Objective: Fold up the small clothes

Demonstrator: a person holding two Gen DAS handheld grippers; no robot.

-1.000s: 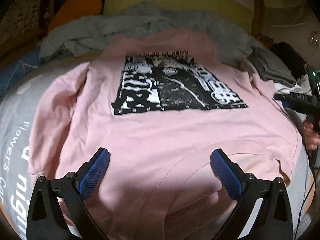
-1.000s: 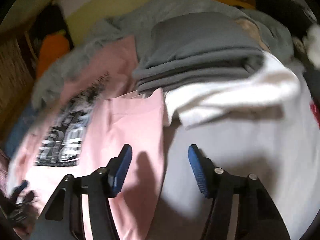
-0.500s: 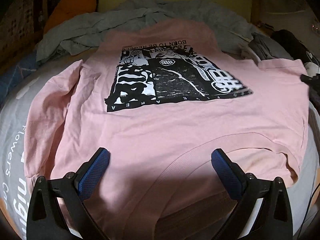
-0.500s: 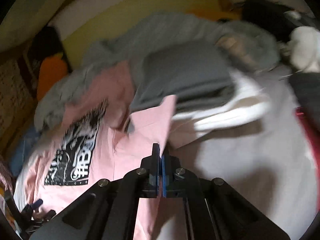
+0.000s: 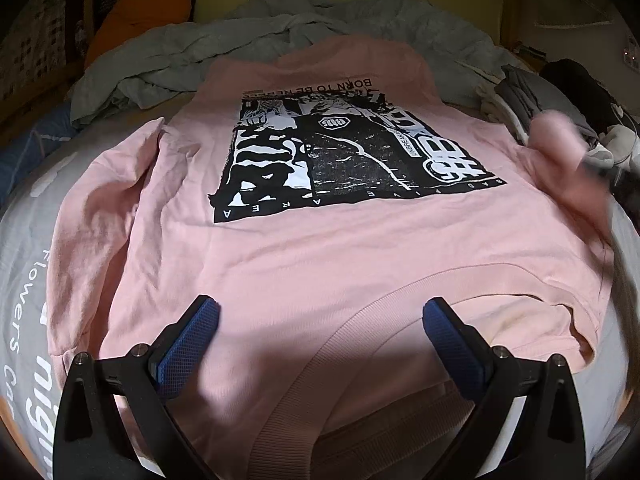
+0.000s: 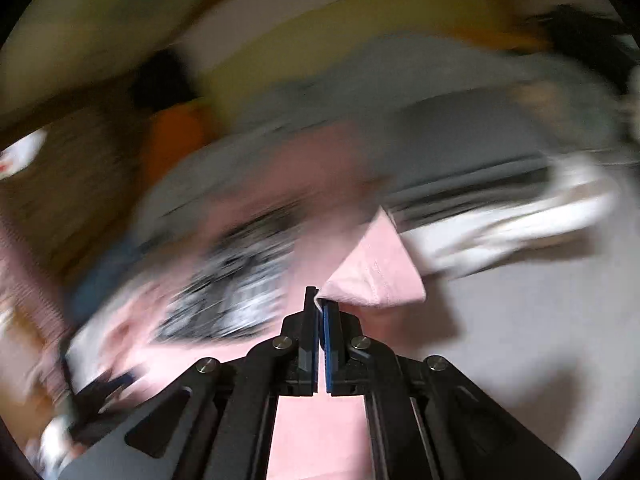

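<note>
Left gripper: jaws wide, over near collar | Right gripper: clamped on sleeve corner of pink T-shirt (raised, blurred) | Far: grey blanket

Left wrist view looks low along the pink shirt; right wrist view, blurred, shares it close.

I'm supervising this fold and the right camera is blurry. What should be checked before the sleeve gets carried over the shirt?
1. Right gripper shut on the pink sleeve: ok.
2. Sleeve lifted: ok.
3. Left gripper open above the collar: ok.
4. Pink T-shirt flat, print up: ok.
5. Other sleeve smooth: not ok, wrinkled.
6. Grip depth: cannot tell.
</note>
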